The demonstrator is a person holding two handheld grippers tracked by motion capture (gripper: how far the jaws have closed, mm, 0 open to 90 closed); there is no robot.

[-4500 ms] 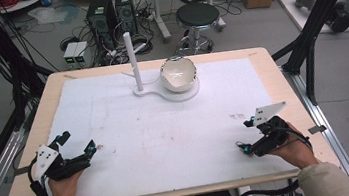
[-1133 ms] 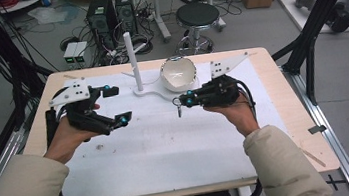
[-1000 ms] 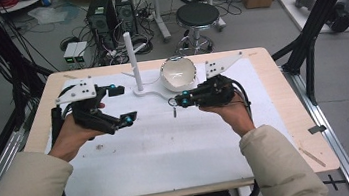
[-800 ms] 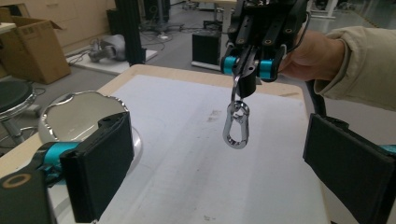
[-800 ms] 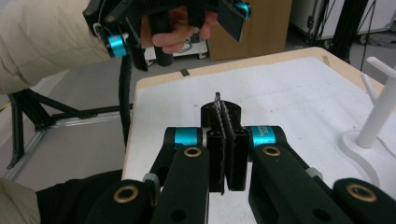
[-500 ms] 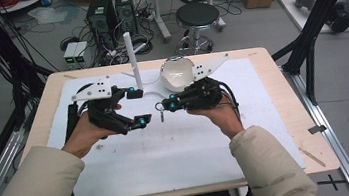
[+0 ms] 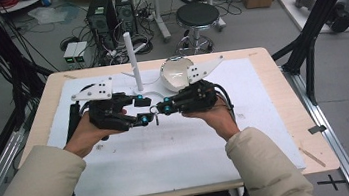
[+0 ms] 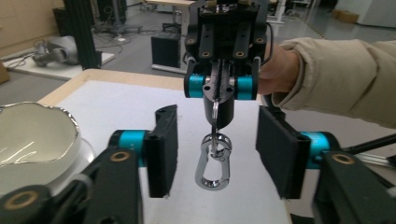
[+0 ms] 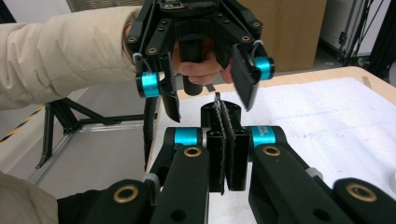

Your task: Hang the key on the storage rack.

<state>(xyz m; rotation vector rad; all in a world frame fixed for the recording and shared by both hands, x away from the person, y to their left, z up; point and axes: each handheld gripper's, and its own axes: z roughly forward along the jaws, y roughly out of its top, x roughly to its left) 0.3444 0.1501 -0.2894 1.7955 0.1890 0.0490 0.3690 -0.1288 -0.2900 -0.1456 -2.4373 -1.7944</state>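
A silver carabiner hangs from a small key ring above the middle of the white mat. My right gripper is shut on that ring; in the right gripper view its pads are pressed together with the ring's thin edge sticking out. My left gripper faces it nose to nose and stands open. In the left gripper view my left gripper has one pad on each side of the carabiner, not touching it. The carabiner shows as a small glint between the two grippers.
A white bowl with a silver rim rests on a white stand with an upright post at the back of the mat. The bowl lies close to my left gripper's left. The wooden table edge borders the mat.
Both grippers moved inward from the table's sides and met over the middle. The right one carried the carabiner leftward; the left one's open jaws now flank it.
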